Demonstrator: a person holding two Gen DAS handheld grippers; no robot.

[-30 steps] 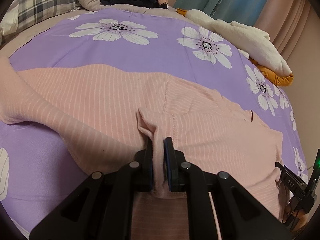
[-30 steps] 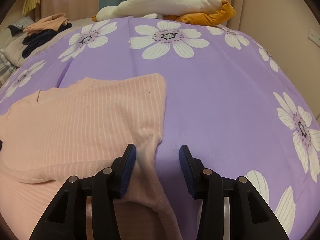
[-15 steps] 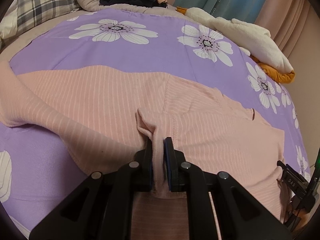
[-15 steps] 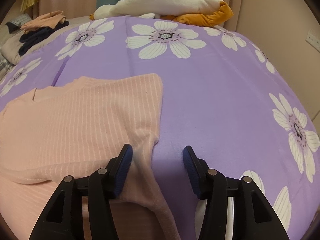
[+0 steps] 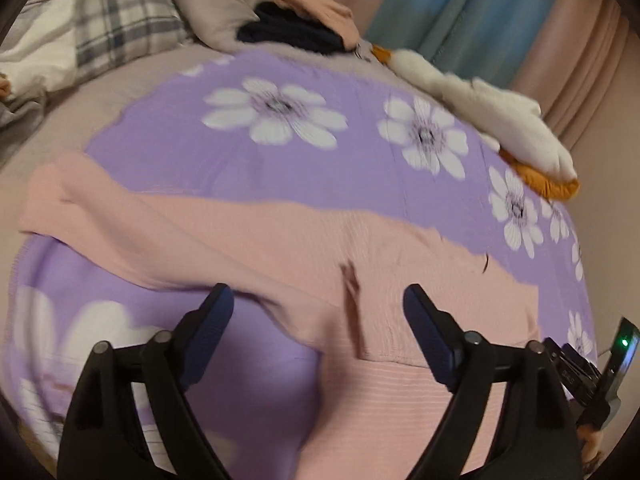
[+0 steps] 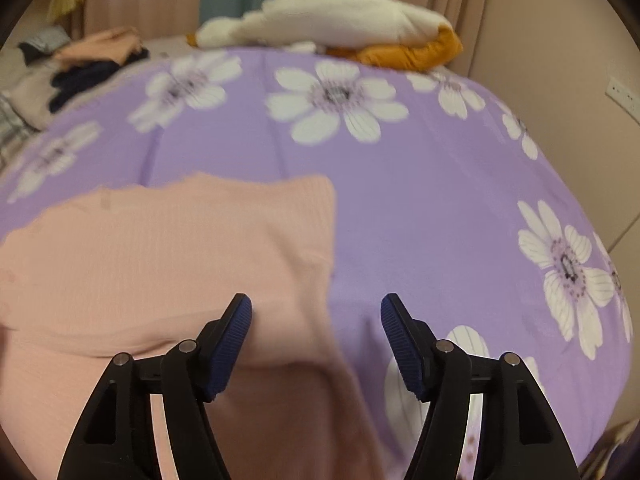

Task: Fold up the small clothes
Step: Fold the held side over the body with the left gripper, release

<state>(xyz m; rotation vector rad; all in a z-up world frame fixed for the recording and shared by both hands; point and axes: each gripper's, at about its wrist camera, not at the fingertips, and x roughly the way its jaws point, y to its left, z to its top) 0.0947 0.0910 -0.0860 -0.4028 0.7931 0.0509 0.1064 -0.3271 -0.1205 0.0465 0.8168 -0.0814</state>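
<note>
Left wrist view: my left tongs (image 5: pixel 318 308) are angling downward, opening, released above the pink garment (image 5: pixel 280 236); my right tongs (image 6: pixel 316 316) are also opening, gripping nothing, over the bed (image 6: pixel 440 184).

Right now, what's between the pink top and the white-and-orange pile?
Right wrist view: only bare purple flowered bedspread between the pink top and the white-and-orange pile.

Purple floral bedspread (image 5: pixel 320 168); plaid pillow (image 5: pixel 116 28); cream plush throw (image 6: pixel 332 16) over mustard-orange cloth (image 6: pixel 412 54); teal curtain (image 5: pixel 440 12).
</note>
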